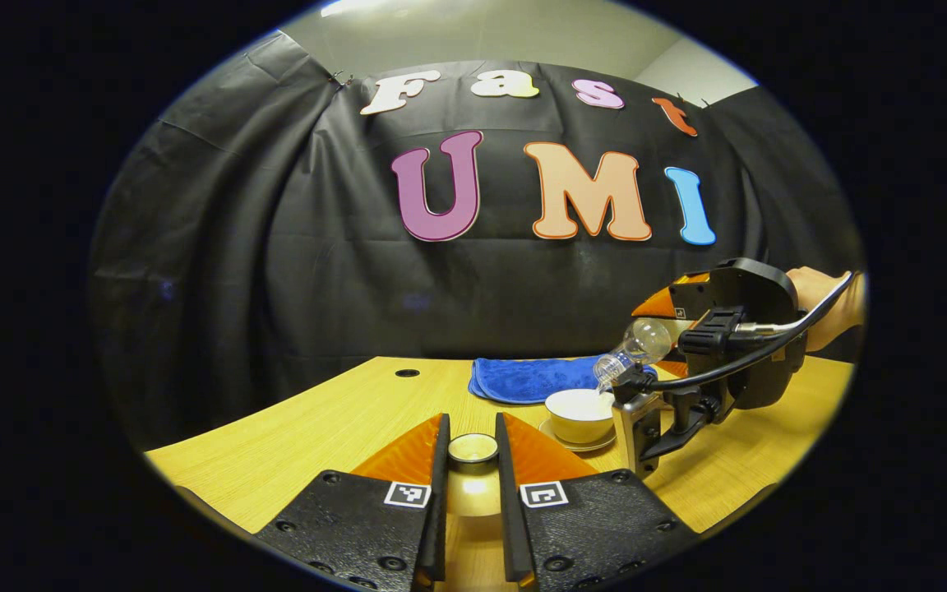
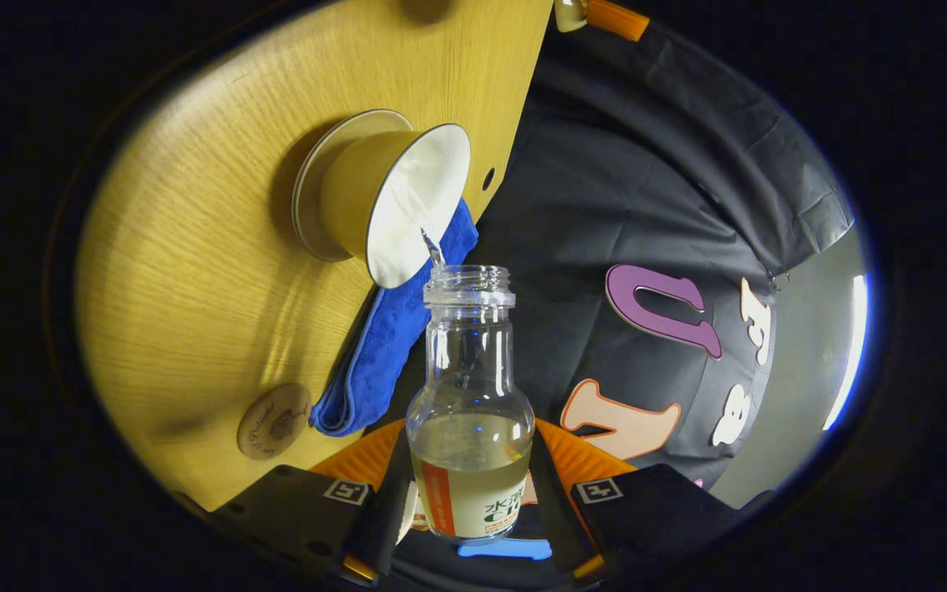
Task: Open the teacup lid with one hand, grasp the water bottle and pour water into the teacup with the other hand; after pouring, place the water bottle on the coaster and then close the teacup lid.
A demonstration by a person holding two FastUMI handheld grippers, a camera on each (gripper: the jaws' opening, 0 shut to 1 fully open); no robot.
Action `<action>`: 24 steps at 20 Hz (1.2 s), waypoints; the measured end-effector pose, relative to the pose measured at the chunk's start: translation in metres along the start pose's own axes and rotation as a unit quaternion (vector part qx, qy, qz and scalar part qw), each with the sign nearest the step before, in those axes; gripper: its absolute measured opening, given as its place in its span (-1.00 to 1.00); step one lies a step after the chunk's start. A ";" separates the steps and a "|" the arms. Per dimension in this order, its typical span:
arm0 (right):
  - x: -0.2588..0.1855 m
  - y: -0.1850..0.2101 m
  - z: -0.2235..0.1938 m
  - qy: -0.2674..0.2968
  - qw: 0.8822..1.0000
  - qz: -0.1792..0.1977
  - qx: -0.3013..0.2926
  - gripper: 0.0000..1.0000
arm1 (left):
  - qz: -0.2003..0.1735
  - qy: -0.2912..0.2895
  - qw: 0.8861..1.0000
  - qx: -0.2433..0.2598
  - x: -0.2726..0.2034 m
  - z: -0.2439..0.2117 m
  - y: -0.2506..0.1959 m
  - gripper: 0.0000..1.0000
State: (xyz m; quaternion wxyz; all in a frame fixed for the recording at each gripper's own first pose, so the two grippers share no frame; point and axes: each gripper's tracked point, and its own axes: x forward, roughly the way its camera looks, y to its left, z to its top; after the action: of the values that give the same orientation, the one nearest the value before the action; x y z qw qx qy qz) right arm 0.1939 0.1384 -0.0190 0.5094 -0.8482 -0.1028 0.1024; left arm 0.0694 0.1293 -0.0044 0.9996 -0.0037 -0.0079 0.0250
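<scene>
In the left gripper view, my left gripper (image 1: 472, 434) is shut on the small round teacup lid (image 1: 473, 448), held low over the wooden table (image 1: 334, 427). To its right stands the uncovered cream teacup (image 1: 579, 413) on its saucer (image 1: 597, 446). My right gripper (image 1: 630, 396), held by a hand, is shut on the clear water bottle (image 1: 638, 345), tilted mouth-down over the cup's right rim. In the right gripper view, the bottle (image 2: 471, 395) sits between my right gripper's (image 2: 471, 473) fingers. A thin stream of water (image 2: 432, 245) runs into the teacup (image 2: 395, 201). The round coaster (image 2: 274, 420) lies beside the cloth.
A folded blue cloth (image 1: 531, 378) lies behind the teacup, also visible in the right gripper view as the blue cloth (image 2: 391, 337). A small round hole (image 1: 407, 372) marks the table's far left. The black cloth wall closes off the back edge.
</scene>
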 end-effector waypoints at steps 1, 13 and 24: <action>0.000 -0.003 0.001 -0.002 1.000 -0.002 -0.011 0.51 | 0.000 0.000 1.000 0.000 0.000 0.000 0.000 -0.51; -0.003 -0.015 0.012 -0.026 0.993 -0.024 -0.109 0.50 | -0.003 0.000 1.000 0.000 0.000 0.000 -0.001 -0.51; -0.002 -0.015 0.019 -0.032 0.992 -0.021 -0.117 0.51 | -0.004 0.001 1.000 0.000 0.000 0.000 -0.001 -0.51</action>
State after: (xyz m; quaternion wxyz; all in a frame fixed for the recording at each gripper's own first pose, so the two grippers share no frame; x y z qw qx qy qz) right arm 0.1859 0.1610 -0.0140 0.4055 -0.8957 -0.1480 0.1065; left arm 0.0695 0.1285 -0.0045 0.9997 -0.0038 -0.0070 0.0211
